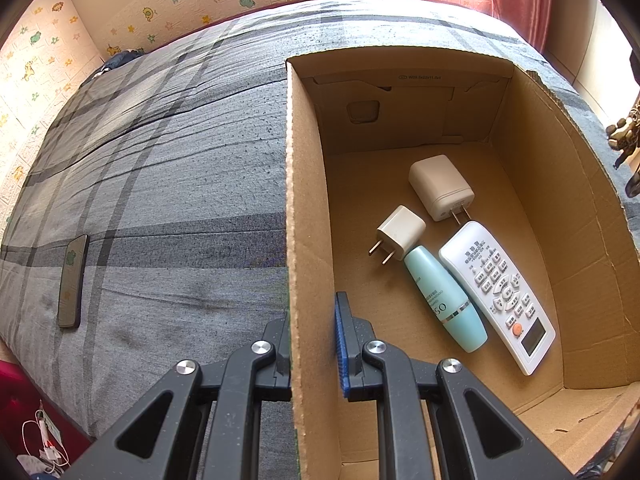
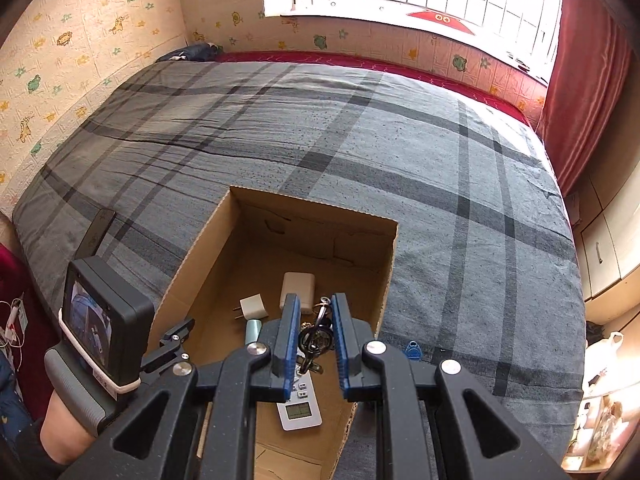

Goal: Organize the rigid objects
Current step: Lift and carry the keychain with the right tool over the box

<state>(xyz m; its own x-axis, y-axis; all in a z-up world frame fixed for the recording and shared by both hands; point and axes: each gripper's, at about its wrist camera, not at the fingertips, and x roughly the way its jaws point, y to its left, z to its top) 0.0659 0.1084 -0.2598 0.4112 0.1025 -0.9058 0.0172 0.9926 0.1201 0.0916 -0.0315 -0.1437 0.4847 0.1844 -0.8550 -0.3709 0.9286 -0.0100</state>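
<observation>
An open cardboard box stands on the bed. On its floor lie a large white charger, a small white plug, a teal bottle and a white remote. My left gripper is shut on the box's left wall, one finger outside and the blue-padded one inside. Over the box's near right part, my right gripper is shut on a bunch of keys on a ring. The remote lies below it.
A dark phone lies on the grey plaid bedspread left of the box. A small blue tag shows just right of the box. Patterned walls, a window and a red curtain border the bed.
</observation>
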